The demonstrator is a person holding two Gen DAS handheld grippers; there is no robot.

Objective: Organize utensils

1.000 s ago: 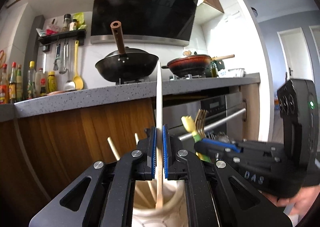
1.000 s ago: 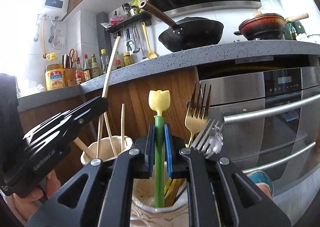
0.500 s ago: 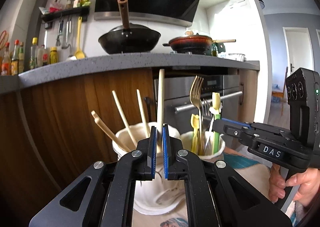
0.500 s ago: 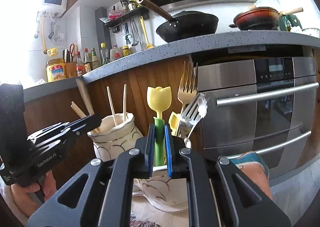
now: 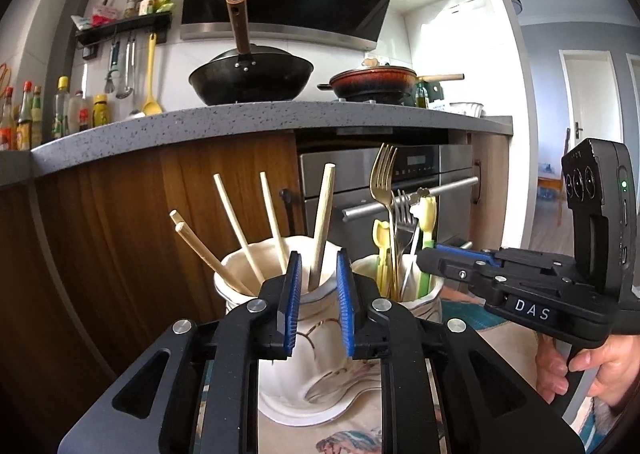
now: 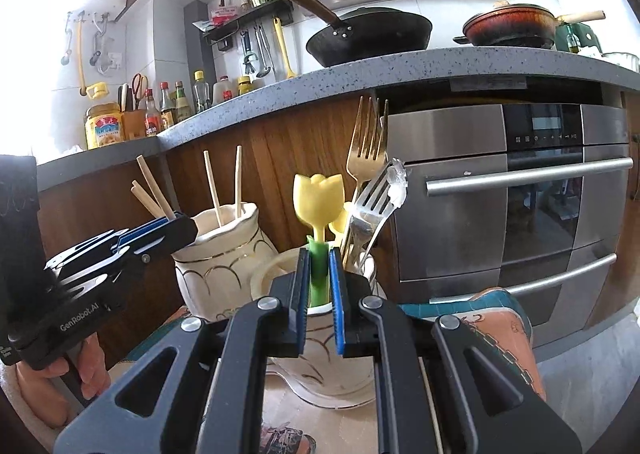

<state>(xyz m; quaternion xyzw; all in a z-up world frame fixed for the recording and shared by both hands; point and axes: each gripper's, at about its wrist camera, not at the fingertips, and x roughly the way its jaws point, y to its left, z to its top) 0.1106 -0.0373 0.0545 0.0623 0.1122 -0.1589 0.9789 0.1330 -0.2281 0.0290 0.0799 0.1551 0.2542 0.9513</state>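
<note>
My left gripper point(image 5: 318, 266) hovers at the rim of a white vase point(image 5: 240, 278) that holds several wooden chopsticks. Its jaws are opening, and one chopstick point(image 5: 325, 206) stands loose between the pads, leaning in the vase. My right gripper point(image 6: 319, 266) is shut on the green stem of a yellow tulip-topped utensil point(image 6: 318, 198), which stands in a second white vase point(image 6: 272, 268). A gold fork point(image 6: 366, 142) and silver forks point(image 6: 380, 190) are also in that vase. The left wrist view shows the right gripper point(image 5: 430, 260) from the side.
A grey countertop point(image 5: 200, 126) overhangs just behind the vases, with a black wok point(image 5: 250, 74) on it. Behind the right vase is a steel oven point(image 6: 500, 214) with bar handles. A patterned cloth point(image 6: 500, 318) lies under the vases. A hand point(image 5: 580, 370) holds each gripper.
Both grippers sank, lowering the chopstick and the tulip utensil into their vases. The left jaws have parted and let go of the chopstick.
</note>
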